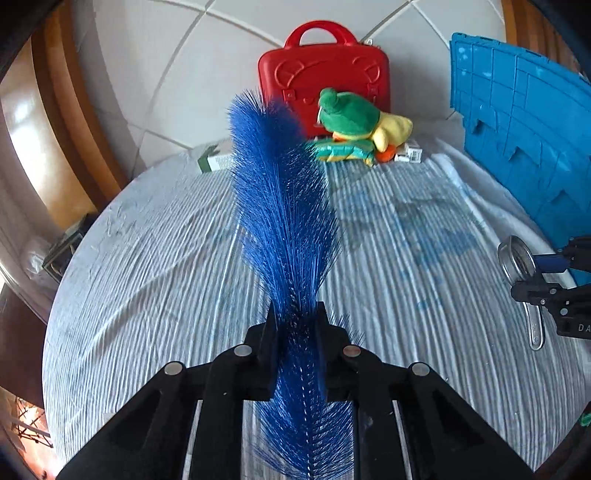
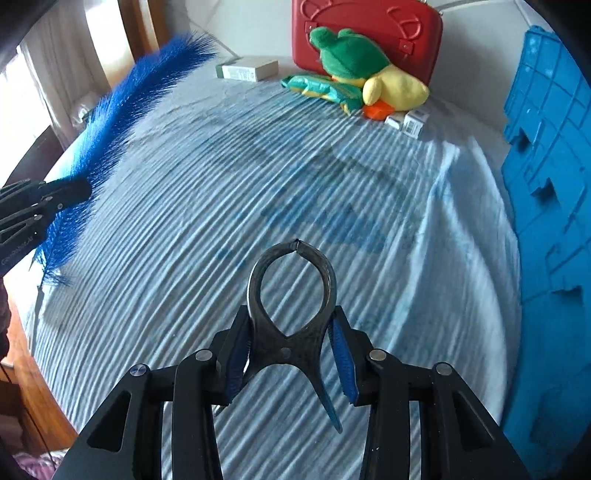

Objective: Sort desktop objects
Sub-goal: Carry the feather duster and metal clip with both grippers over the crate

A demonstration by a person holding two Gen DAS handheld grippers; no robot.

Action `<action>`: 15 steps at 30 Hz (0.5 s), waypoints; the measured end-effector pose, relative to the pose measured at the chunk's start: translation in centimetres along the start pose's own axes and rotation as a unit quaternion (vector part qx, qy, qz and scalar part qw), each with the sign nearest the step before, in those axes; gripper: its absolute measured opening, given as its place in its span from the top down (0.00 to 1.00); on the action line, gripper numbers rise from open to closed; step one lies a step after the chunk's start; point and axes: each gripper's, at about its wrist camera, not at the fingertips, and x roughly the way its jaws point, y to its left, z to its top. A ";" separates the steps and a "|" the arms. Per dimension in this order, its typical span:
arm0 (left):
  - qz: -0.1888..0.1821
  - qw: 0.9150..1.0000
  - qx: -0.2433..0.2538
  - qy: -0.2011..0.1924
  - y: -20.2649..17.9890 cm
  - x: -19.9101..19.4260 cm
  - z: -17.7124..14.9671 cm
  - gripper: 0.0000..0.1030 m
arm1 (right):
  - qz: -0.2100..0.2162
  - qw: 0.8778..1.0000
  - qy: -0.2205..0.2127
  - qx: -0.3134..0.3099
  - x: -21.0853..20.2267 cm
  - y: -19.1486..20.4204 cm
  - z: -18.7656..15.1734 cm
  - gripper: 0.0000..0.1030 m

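Fingers of my left gripper [image 1: 295, 325] pinch a blue bristly feather [image 1: 280, 192], its plume rising over the striped tablecloth [image 1: 147, 258]. My right gripper [image 2: 291, 354] clamps a dark metal ring clip [image 2: 291, 295], its loop nearly closed. At the table's far edge: plush toy [image 2: 354, 62], red case [image 2: 369, 33]; along its right edge, blue crate [image 2: 546, 184].

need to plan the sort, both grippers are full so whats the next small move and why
Probably carry the right gripper toward the blue crate: it is shut on the metal tongs, and the crate stands close on its right. The left gripper holds the blue feather brush.
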 end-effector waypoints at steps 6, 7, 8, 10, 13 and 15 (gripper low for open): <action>-0.025 0.996 0.033 -0.074 -1.5 -4.6 4.1 0.85 | -0.026 0.995 -0.088 0.036 -8.1 -0.5 1.3 0.61; -0.031 0.995 0.039 -0.084 -1.8 -5.4 4.8 0.85 | -0.032 0.993 -0.101 0.042 -9.4 -0.6 1.5 0.61; -0.040 0.993 0.046 -0.096 -2.1 -6.3 5.6 0.85 | -0.038 0.991 -0.114 0.050 -10.9 -0.6 1.6 0.61; -0.054 0.990 0.059 -0.120 -2.7 -8.2 6.9 0.85 | -0.049 0.987 -0.142 0.065 -13.8 -0.6 1.6 0.61; -0.081 0.980 0.082 -0.163 -4.1 -11.5 9.1 0.85 | -0.074 0.977 -0.183 0.083 -18.2 -0.5 1.5 0.61; -0.107 0.971 0.092 -0.192 -5.2 -13.8 10.7 0.85 | -0.095 0.969 -0.210 0.093 -21.3 -0.4 1.3 0.61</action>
